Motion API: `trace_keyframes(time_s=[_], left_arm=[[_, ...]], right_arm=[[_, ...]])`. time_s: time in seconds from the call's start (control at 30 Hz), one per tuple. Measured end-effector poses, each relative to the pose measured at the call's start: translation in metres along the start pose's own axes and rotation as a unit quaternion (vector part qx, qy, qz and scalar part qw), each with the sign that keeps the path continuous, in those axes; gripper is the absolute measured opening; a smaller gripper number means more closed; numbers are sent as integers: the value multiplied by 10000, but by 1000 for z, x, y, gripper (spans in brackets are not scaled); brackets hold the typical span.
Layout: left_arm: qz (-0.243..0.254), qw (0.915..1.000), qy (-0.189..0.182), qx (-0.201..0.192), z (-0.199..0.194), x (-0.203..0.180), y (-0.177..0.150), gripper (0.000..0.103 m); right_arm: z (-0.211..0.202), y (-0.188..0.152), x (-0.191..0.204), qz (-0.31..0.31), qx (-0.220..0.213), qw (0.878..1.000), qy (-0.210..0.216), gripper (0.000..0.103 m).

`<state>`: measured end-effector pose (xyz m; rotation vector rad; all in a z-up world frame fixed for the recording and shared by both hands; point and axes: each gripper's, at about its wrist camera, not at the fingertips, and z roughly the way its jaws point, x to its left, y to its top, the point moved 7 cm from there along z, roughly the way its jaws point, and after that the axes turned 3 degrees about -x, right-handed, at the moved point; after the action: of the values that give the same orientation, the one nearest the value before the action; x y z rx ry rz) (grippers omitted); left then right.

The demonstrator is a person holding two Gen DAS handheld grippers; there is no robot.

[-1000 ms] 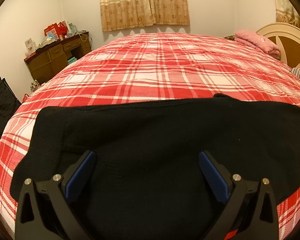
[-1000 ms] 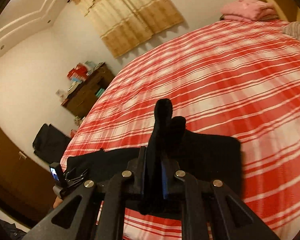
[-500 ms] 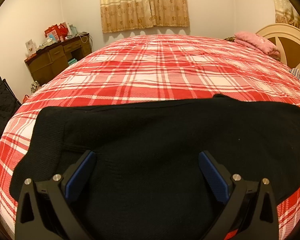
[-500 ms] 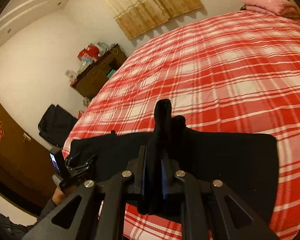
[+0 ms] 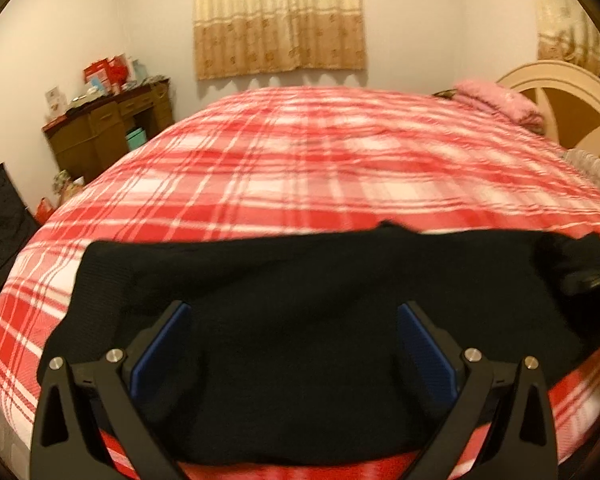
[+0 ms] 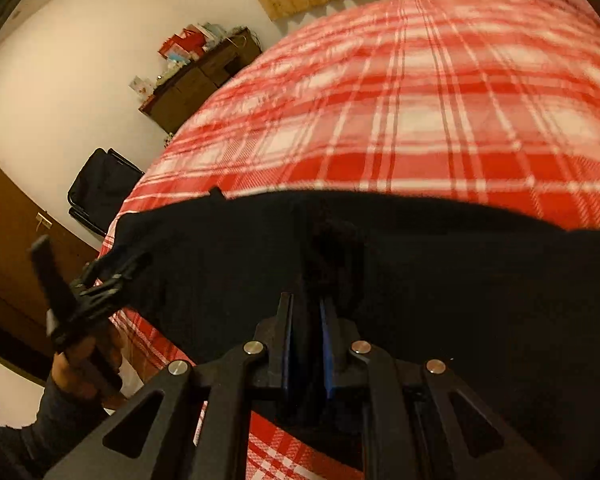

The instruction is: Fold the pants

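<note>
Pants (image 5: pixel 300 340) lay flat across the near edge of the plaid bed (image 5: pixel 320 168). Left gripper (image 5: pixel 294 344) gaped wide above them; right gripper (image 6: pixel 306 344), jaws opening, pinched a fold.

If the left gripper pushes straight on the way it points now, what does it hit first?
Most likely the black pants: the open left gripper aims down at them, with nothing between. Depth is unclear.
</note>
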<state>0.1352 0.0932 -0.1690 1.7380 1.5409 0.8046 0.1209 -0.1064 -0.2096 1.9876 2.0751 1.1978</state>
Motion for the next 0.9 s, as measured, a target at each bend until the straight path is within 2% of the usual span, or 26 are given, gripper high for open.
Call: trace_keyframes(time_s=[0.07, 0.13, 0.17, 0.23, 0.33, 0.5, 0.63, 0.8, 0.9], left_arm=[[0, 9996, -297, 5, -4, -16, 6, 103], [12, 9972, -744, 64, -5, -38, 10, 103], [16, 9956, -928, 108, -4, -48, 11, 103], [40, 9910, -1316, 251, -1, -72, 10, 103], [44, 9809, -1875, 522, 8, -110, 6, 103], [20, 9637, -2497, 942, 19, -161, -2, 103], [30, 9575, -2641, 1162, 28, -187, -2, 100], [243, 9572, -2655, 1128, 28, -207, 3, 92], [389, 9612, -2491, 1120, 33, -213, 3, 89]], right_arm=[[1, -2, 1, 41, 19, 9999, 115, 24], [-5, -4, 6, 28, 49, 9996, 261, 48], [-11, -4, 9, -13, 16, 9993, 366, 51], [-26, -4, 12, -192, -95, 9990, 381, 51], [-44, -5, 1, -268, -279, 9992, 106, 51], [-73, -8, -42, 356, -764, 9964, -89, 52], [-86, -8, -54, 581, -1127, 9919, 22, 52], [-91, -7, -57, 492, -1394, 9890, 4, 52], [-91, -8, -60, 531, -1481, 9875, 42, 52]])
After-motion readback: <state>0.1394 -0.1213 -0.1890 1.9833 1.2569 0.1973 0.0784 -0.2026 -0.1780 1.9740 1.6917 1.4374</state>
